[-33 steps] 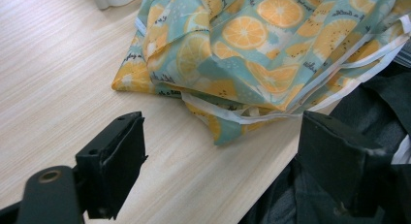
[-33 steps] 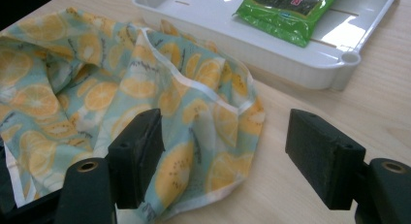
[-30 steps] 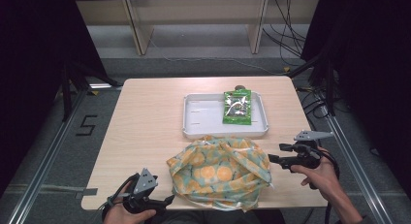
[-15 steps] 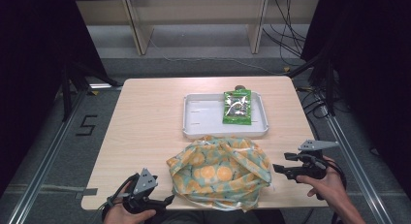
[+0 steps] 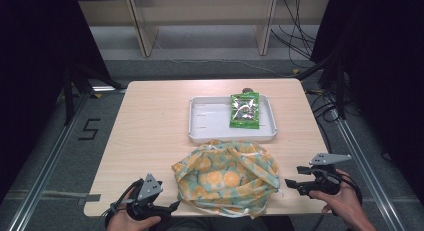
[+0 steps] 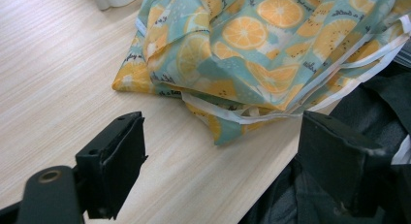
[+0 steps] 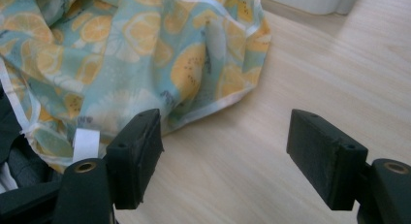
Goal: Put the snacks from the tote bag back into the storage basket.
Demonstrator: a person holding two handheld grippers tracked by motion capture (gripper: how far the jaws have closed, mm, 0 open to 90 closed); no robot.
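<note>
Orange-print bag [image 5: 226, 178] on table [image 5: 150, 126], left gripper [image 5: 172, 207], right gripper [image 5: 291, 183] flanking, jaws apart

"5" marked on floor [image 5: 89, 129] (left of table [image 5: 150, 136]).

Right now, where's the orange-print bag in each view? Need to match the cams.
High view: orange-print bag lies bottom centre, at the table's near edge, between both grippers.
Left gripper view: across the top and right, beyond the open jaws.
Right gripper view: upper left, above the left-hand jaw.
Shared landmark: white tray just behind the bag; its white edge shows at the top of both gripper views.
</note>
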